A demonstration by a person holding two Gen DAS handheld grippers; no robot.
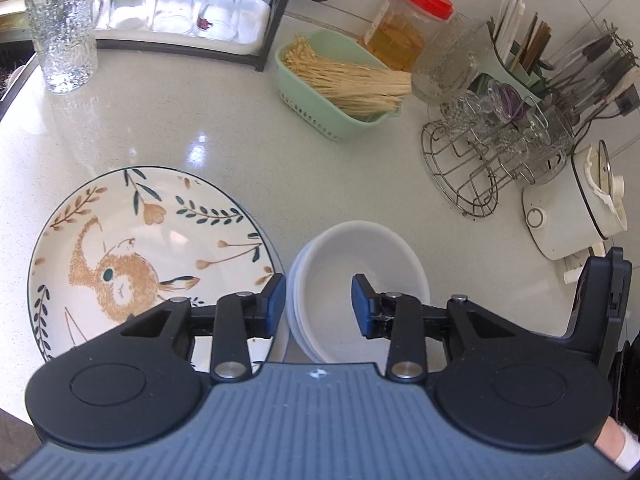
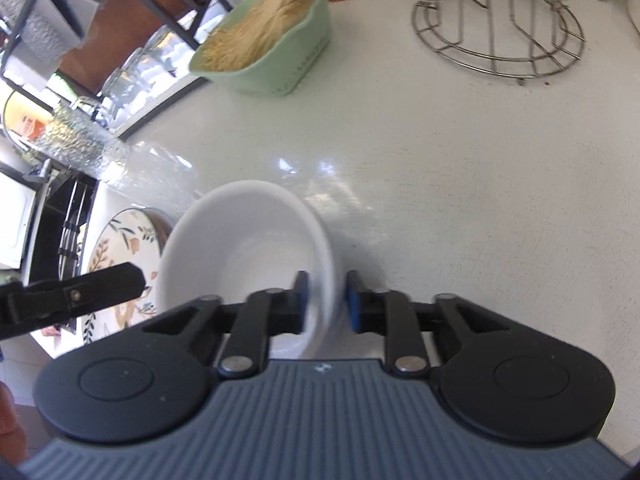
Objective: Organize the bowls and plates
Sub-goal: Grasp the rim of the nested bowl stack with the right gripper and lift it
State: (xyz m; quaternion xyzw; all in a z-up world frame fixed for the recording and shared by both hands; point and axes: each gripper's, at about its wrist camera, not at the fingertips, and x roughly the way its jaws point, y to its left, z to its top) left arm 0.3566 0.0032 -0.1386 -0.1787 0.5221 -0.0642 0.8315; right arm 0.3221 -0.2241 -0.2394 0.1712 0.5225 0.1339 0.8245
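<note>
right hand-held gripper (image 2: 323,300) is pinching the rim of a white bowl (image 2: 248,248), lower middle of frame; left hand-held gripper (image 1: 319,300) hangs spread over the bowl stack (image 1: 360,280), plate (image 1: 152,256) on tabletop (image 1: 320,168) lower left

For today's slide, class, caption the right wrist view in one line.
Right claw shut on a white bowl's rim above the pale counter.
</note>
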